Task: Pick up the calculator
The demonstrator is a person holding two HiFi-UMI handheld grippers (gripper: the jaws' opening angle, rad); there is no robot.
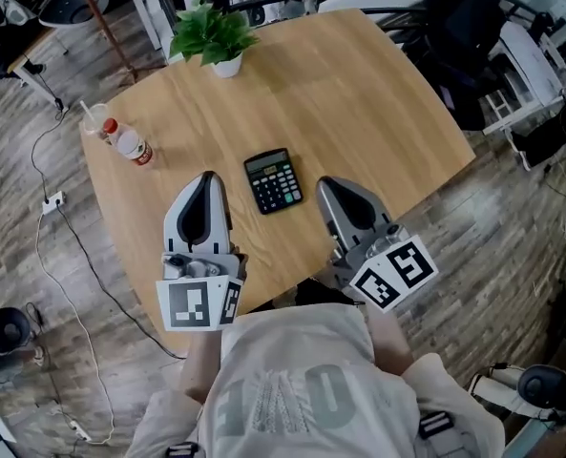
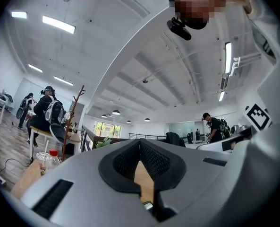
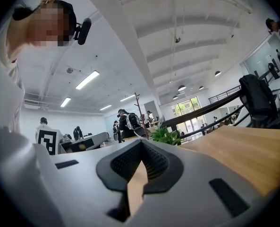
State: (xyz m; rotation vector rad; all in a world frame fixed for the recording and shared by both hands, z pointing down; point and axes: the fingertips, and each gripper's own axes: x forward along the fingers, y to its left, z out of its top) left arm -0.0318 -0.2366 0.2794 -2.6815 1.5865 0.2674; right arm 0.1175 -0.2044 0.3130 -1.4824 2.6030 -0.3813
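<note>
A black calculator (image 1: 272, 181) lies flat on the wooden table (image 1: 359, 113), near the front edge. In the head view my left gripper (image 1: 209, 176) lies just left of it and my right gripper (image 1: 324, 183) just right, both pointing away from me over the table. Neither one touches the calculator. Both grippers are shut with nothing between the jaws. In the left gripper view the left gripper (image 2: 140, 142) has its tips together, with only table wood showing through the gap behind them. The right gripper (image 3: 140, 143) in the right gripper view looks the same.
A potted green plant (image 1: 214, 36) stands at the table's far edge. A red-capped bottle (image 1: 128, 142) and a plastic cup (image 1: 95, 119) sit at the left edge. A chair with dark clothing (image 1: 469, 36) is at the far right. Cables (image 1: 53, 208) lie on the floor.
</note>
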